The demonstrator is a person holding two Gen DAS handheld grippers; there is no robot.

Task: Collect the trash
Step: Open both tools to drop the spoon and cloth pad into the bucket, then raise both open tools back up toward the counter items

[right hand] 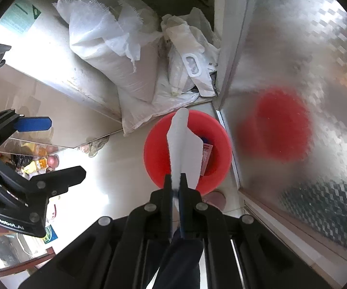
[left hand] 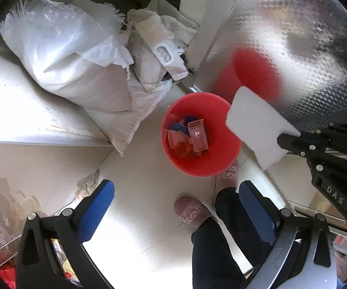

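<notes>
A red bin stands on the tiled floor with wrappers and other trash inside. It also shows in the right wrist view. My right gripper is shut on a white foam piece and holds it above the bin. In the left wrist view the same foam piece hangs over the bin's right rim, pinched by the right gripper. My left gripper is open and empty, above the floor near the bin; its blue pads stand wide apart.
White woven sacks and plastic bags pile on a low ledge behind the bin. A shiny patterned metal panel stands to the right. The person's pink slippers and dark trouser legs are below the bin. Clutter lies under the ledge.
</notes>
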